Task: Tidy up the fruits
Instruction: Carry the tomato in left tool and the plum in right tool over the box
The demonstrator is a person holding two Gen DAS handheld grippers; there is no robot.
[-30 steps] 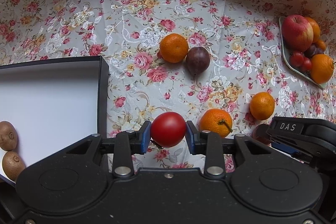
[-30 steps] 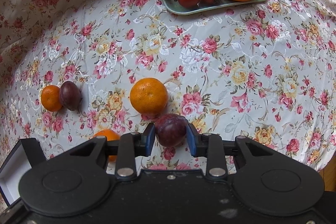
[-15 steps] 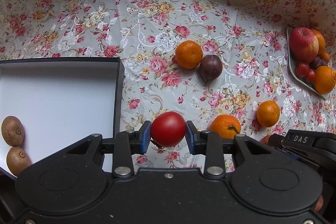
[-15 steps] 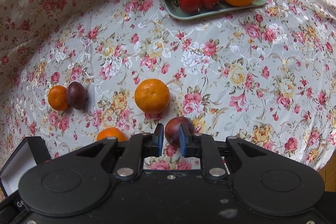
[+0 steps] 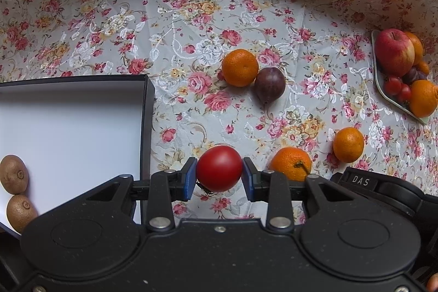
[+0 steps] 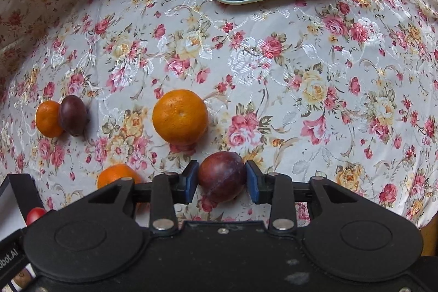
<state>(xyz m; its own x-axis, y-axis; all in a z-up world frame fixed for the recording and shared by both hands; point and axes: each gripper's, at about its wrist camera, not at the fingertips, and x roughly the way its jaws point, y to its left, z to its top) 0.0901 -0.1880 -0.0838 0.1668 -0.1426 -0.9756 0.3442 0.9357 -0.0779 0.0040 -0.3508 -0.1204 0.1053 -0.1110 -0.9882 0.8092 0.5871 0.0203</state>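
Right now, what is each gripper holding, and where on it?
The left gripper holds a red tomato by its two sides; the right gripper brackets a dark plum at its sides.

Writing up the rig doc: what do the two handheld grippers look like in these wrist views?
Both match: matte black speckled plastic bodies, two round embossed discs, silver pivot screws, black linkage arms ending in blue pads. The left gripper view shows the other unit's black housing at right, with white "DAS" lettering. The right gripper view shows partial white text ending "obot.AI" at lower left. No cables or sleeves visible.
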